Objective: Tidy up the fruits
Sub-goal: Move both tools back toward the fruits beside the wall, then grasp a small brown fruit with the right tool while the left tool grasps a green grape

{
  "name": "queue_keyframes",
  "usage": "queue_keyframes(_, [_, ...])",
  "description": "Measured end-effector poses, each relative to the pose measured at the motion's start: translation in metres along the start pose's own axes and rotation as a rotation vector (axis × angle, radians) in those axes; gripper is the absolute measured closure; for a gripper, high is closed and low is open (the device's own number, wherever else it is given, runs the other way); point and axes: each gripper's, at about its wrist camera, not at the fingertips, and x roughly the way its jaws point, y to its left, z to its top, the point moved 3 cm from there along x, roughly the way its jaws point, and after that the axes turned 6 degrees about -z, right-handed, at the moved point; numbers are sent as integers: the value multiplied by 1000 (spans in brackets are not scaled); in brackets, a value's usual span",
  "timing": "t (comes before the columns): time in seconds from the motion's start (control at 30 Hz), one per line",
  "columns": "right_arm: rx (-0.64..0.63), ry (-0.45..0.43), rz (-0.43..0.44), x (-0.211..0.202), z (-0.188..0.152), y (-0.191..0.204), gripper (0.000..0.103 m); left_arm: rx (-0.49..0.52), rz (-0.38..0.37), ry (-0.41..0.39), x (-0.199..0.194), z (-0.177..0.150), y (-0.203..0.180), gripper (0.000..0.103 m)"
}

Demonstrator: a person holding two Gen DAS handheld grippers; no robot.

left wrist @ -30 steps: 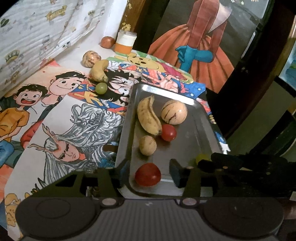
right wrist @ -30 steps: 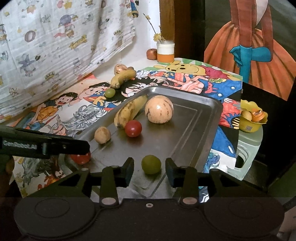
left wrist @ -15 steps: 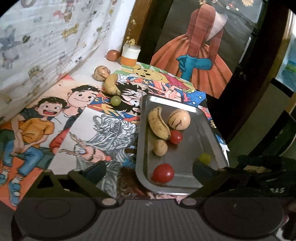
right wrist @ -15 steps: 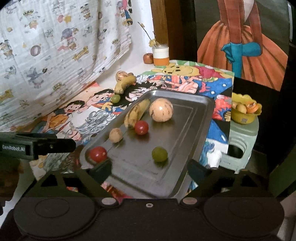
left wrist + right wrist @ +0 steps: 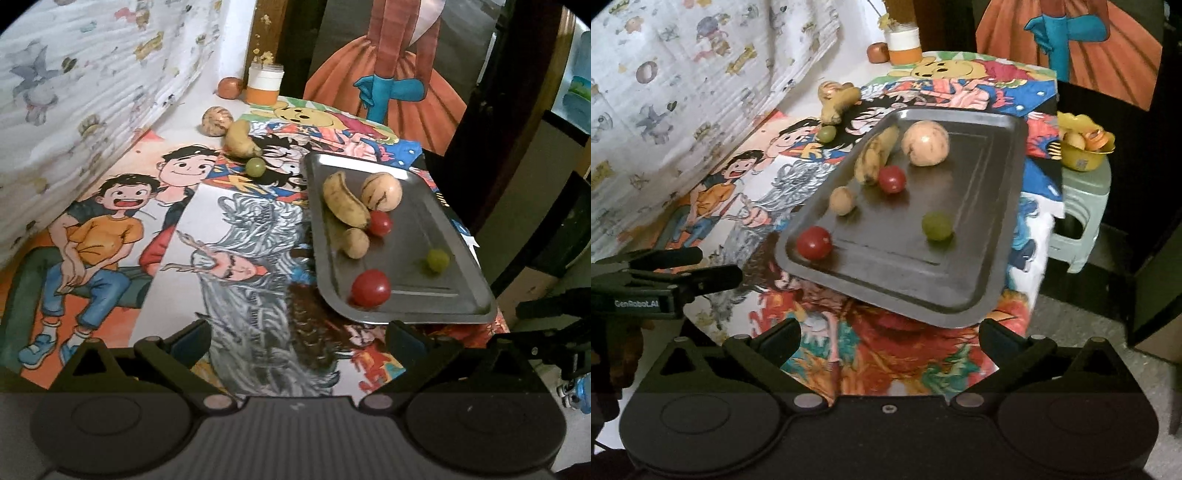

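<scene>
A metal tray (image 5: 458,251) (image 5: 993,206) lies on the cartoon-print tablecloth. In it are a banana (image 5: 343,199), a round tan melon (image 5: 382,192), a small tan fruit (image 5: 355,243), two red tomatoes (image 5: 370,288) (image 5: 380,222) and a green grape (image 5: 437,259). Outside it, at the back, lie a second banana (image 5: 240,140), a green grape (image 5: 255,167) and a striped tan fruit (image 5: 216,121). My left gripper (image 5: 297,339) is open and empty, short of the tray's near edge. My right gripper (image 5: 890,338) is open and empty, also short of the tray.
A white and orange jar (image 5: 264,83) and a brown fruit (image 5: 229,88) stand at the back by the wall. A pale green stool (image 5: 1078,206) with a yellow bowl (image 5: 1082,147) stands right of the table. A patterned cloth (image 5: 74,74) hangs on the left.
Both grippers opened wide and drew back from the tray. The red tomato and the green grape that sat between their fingers now lie free in the tray.
</scene>
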Motion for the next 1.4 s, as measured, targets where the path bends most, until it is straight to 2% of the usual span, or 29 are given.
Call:
queue_keyframes(0.3, [-48, 2, 31, 4, 22, 25, 1, -18, 65, -13, -9, 12, 23, 0])
queue_keyframes(0.43, [-78, -17, 34, 4, 45, 34, 1, -30, 73, -47, -14, 23, 35, 0])
queue_keyframes(0.8, [-133, -112, 65, 8, 144, 49, 1, -68, 91, -105, -11, 63, 63, 0])
queue_keyframes(0.97, [-176, -153, 70, 20, 191, 52, 1, -64, 92, -125, 1, 77, 67, 0])
queue_keyframes(1.13, [-209, -173, 66, 40, 234, 50, 1, -42, 102, -178, 14, 97, 69, 0])
queue_keyframes(1.23, [-171, -149, 98, 55, 263, 47, 1, -32, 115, -204, 22, 113, 73, 0])
queue_keyframes(1.4, [-10, -44, 209, 80, 306, 42, 1, -39, 131, -224, 37, 140, 83, 0])
